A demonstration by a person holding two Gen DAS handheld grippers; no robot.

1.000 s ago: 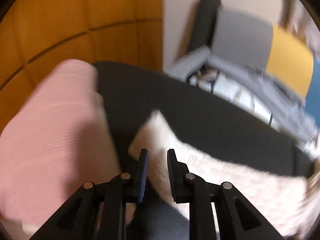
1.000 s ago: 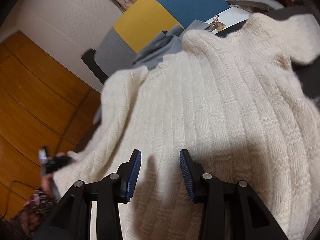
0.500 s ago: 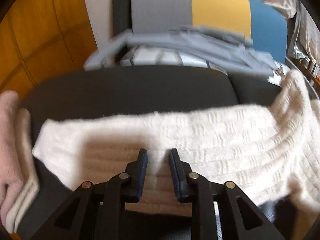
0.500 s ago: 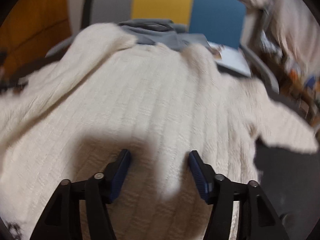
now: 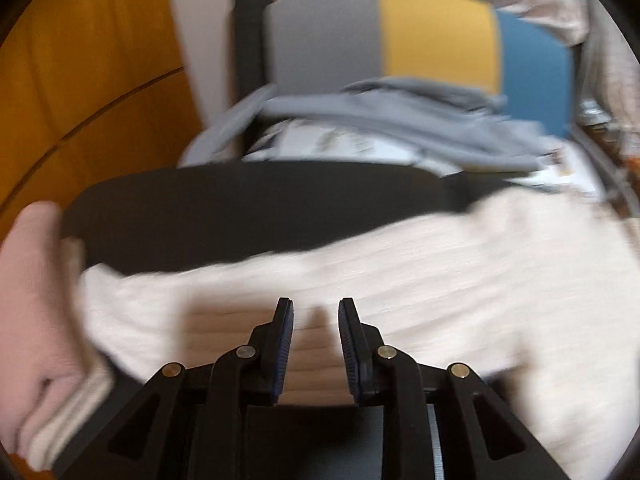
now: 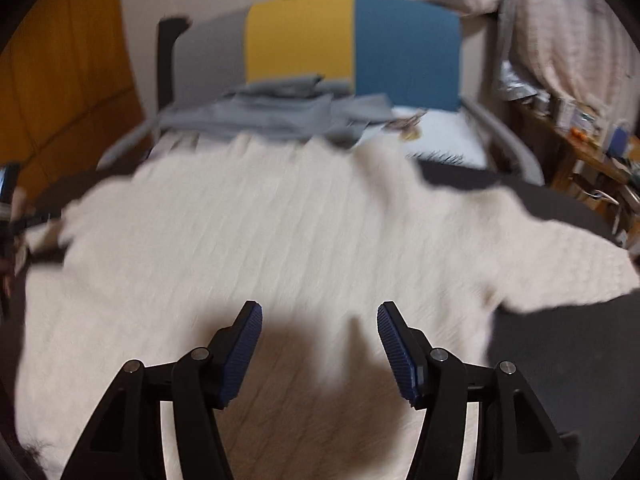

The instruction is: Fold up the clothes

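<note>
A cream knitted sweater [image 6: 280, 220] lies spread flat on a dark surface [image 6: 560, 360], with one sleeve reaching out to the right. My right gripper [image 6: 319, 305] hovers over the sweater's near body, jaws wide open with nothing between the pads. In the left wrist view the other cream sleeve [image 5: 400, 272] runs across the dark surface [image 5: 240, 200]. My left gripper [image 5: 316, 302] hangs just above this sleeve, open by a narrow gap that holds no cloth. Both views are blurred by motion.
A folded pink garment [image 5: 32, 300] on a cream one sits at the left edge. Behind stands a chair with a grey, yellow and blue back [image 6: 300, 40], grey clothing [image 6: 272, 116] piled on its seat. Orange wooden panels [image 5: 80, 80] stand left, cluttered shelves [image 6: 592, 140] right.
The left gripper swung right, away from the pink stack, to over the cream sleeve, and its gap widened slightly. The right gripper's jaws spread wider, and it rolled level and lifted off the sweater.
</note>
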